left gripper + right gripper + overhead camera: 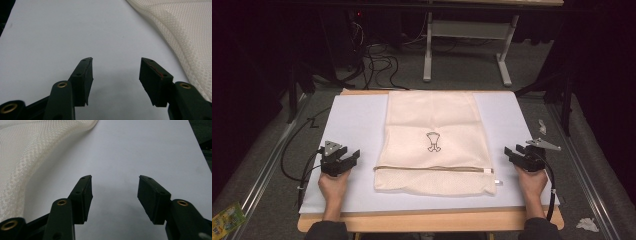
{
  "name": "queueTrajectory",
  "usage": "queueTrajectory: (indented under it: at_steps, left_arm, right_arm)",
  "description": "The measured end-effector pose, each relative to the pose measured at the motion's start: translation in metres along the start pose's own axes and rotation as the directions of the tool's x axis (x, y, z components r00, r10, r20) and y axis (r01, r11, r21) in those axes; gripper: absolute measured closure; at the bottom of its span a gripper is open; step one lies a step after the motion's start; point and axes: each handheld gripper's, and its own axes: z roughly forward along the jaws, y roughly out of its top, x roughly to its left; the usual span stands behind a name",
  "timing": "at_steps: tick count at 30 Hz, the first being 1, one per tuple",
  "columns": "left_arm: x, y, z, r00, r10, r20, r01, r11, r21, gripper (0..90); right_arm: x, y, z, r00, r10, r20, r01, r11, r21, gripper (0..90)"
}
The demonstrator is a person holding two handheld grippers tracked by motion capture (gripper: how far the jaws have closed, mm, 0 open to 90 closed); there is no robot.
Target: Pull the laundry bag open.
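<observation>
A cream mesh laundry bag lies flat in the middle of the white mat, its long axis running near to far, the zipper crossing it left to right close to the near end. A small dark emblem sits upright at its centre. The left gripper rests on the mat just left of the bag's near corner, jaws spread wide, nothing between them. The right gripper mirrors it just right of the bag, jaws also wide and empty. In the left gripper view the mesh lies off to the right of the fingers, apart from them.
</observation>
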Motion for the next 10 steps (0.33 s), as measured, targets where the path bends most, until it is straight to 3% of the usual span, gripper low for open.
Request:
queueTrajectory:
  at_steps: [5,10]
  left_arm:
    - [0.0000,0.0004,0.0019,1.0000,-0.002,-0.004,0.002,0.9998,0.018,42.0]
    - [-0.0012,0.0003,0.0015,0.9999,0.010,-0.004,-0.010,0.9998,0.016,41.4]
  right_arm:
    - [0.0035,0.0000,0.0008,0.9997,-0.013,0.022,0.013,1.000,0.012,42.8]
    - [0.0011,0.0000,0.0014,0.9999,-0.009,0.008,0.009,1.000,0.012,40.3]
